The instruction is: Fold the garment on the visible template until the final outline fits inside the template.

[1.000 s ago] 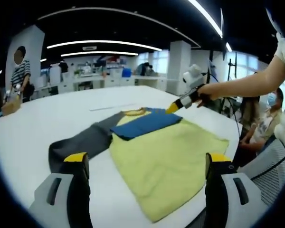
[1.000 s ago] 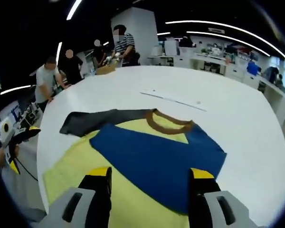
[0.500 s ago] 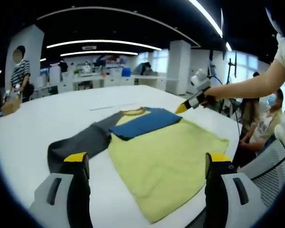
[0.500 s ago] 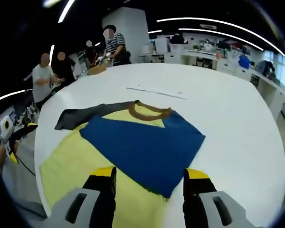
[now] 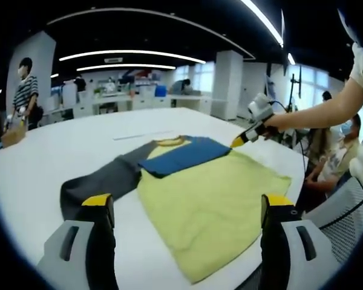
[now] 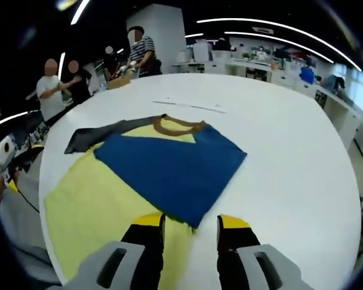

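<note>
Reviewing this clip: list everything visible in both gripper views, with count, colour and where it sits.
Garment: one, yellow body with a brown collar, lying flat on the table.
Blue sleeve: one, folded across the garment's chest.
Grey sleeve: one, dark grey, spread out sideways on the table.
Table: one, white, under the garment.
Line on the table: one, thin and dark, beyond the collar.
Bystanders: several, standing or seated past the table edges.
Left gripper: jaws wide apart, yellow-tipped, above the near table edge.
Right gripper: jaws apart, yellow-tipped, at the blue sleeve's near corner.
</note>
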Motion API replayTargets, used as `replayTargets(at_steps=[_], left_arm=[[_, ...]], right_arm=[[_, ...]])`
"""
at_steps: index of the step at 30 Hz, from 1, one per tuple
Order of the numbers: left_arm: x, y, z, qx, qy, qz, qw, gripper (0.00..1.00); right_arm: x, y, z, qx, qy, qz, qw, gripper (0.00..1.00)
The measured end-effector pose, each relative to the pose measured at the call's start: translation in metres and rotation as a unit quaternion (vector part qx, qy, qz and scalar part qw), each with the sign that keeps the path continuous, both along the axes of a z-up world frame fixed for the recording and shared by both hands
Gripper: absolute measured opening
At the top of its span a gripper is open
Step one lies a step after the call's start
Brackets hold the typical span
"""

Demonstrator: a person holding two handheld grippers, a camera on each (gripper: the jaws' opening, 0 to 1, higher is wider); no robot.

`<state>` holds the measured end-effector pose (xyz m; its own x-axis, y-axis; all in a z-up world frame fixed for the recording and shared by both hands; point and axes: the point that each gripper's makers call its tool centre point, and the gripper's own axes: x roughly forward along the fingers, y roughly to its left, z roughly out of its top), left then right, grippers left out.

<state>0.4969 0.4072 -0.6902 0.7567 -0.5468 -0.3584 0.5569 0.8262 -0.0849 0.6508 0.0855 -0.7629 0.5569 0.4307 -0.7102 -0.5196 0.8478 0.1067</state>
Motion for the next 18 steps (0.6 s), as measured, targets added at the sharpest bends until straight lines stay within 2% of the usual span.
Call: replayTargets(at_steps=[9, 12, 18], left_arm=[[-0.002, -0.001, -0.001, 0.002, 0.003, 0.002, 1.0, 0.97], [-0.002, -0.001, 0.0, 0.001, 0.002, 0.002, 1.0, 0.97], [-0.003, -0.002, 0.001, 0.002, 0.002, 0.004, 1.0, 0.97]], right_arm=[[-0.002, 0.0, -0.007, 0.009, 0.008, -0.015, 0.9998, 0.16], [-0.002, 0.0, -0.012, -0.003, 0.007, -0.018, 0.9998, 0.12], [-0.003, 0.003, -0.019, -0.005, 0.01, -0.029, 0.9995, 0.09]])
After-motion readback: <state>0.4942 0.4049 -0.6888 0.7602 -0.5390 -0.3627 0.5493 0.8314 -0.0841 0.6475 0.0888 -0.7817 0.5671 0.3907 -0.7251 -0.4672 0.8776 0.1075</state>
